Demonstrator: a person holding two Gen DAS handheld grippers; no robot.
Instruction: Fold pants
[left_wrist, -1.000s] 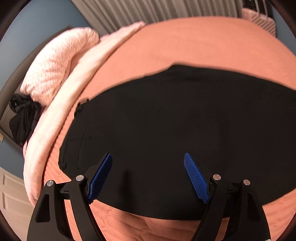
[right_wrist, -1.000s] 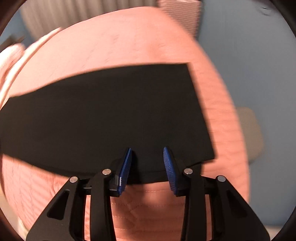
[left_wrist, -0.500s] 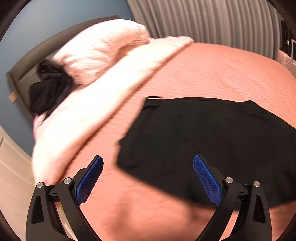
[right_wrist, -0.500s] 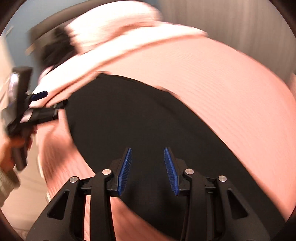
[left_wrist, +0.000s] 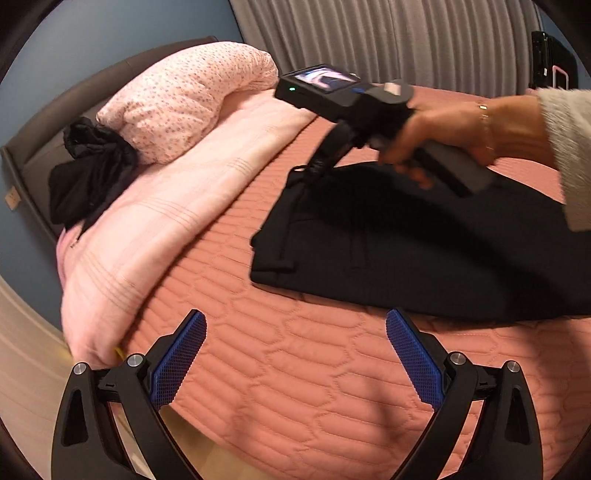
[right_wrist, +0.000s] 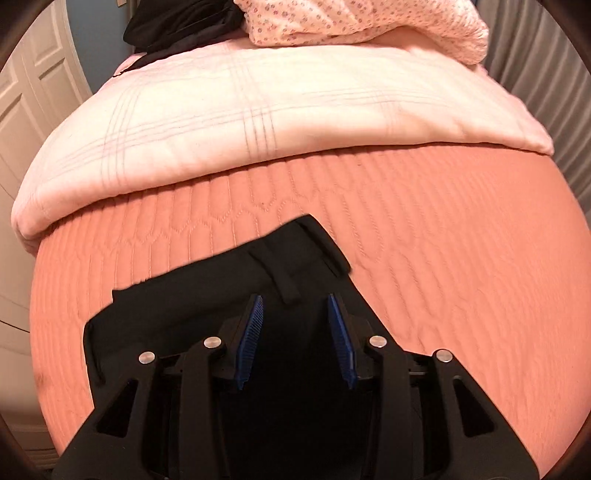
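Black pants (left_wrist: 424, 240) lie flat on the coral bedspread (left_wrist: 295, 369), soft and floppy (best pinched at the thick waistband corners). Right gripper (right_wrist: 295, 332) hovers partly spread over the waistband; left gripper (left_wrist: 295, 354) gapes wide, just short of the near edge. Open bedspread all round, pink blanket (right_wrist: 240, 122) nearby.

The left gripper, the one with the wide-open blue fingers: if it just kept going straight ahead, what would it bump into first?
Most likely the quilted salmon bedspread, which fills the gap ahead of the left gripper. The folded black pants lie farther on and to the right, though depth is hard to judge here.
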